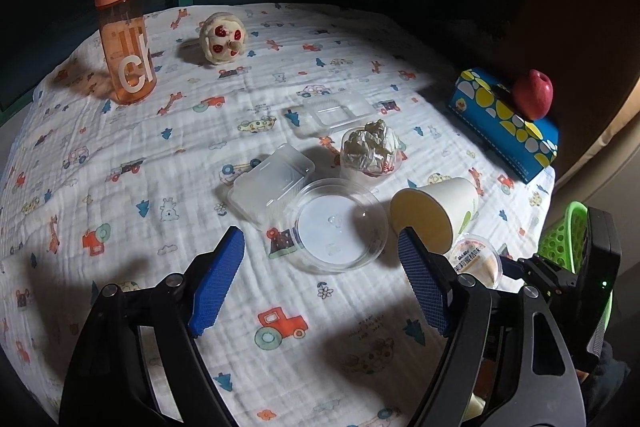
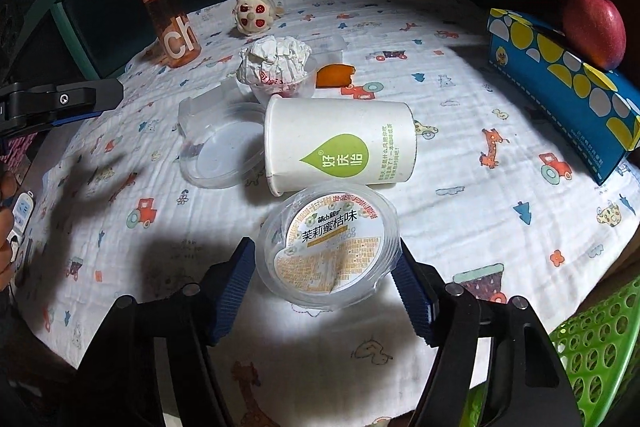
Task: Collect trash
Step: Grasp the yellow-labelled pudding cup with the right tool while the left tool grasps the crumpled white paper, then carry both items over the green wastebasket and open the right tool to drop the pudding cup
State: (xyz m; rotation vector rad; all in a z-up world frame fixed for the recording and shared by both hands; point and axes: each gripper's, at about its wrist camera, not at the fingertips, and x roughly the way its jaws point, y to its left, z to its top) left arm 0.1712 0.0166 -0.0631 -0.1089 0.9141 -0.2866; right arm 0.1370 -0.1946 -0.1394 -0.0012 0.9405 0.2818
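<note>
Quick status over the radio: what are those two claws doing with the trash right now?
Right gripper straddling the sealed jelly cup, grip unconfirmed. Left gripper open, empty, above the clear round lid. Tipped paper cup lies just behind the jelly cup. Green basket at table edge.

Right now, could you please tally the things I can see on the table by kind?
Clear plastic containers: 5
Paper cup: 1
Crumpled paper: 1
Orange scrap: 1
Water bottle: 1
Plush toy: 1
Tissue box: 1
Apple: 1
Total: 12
</note>
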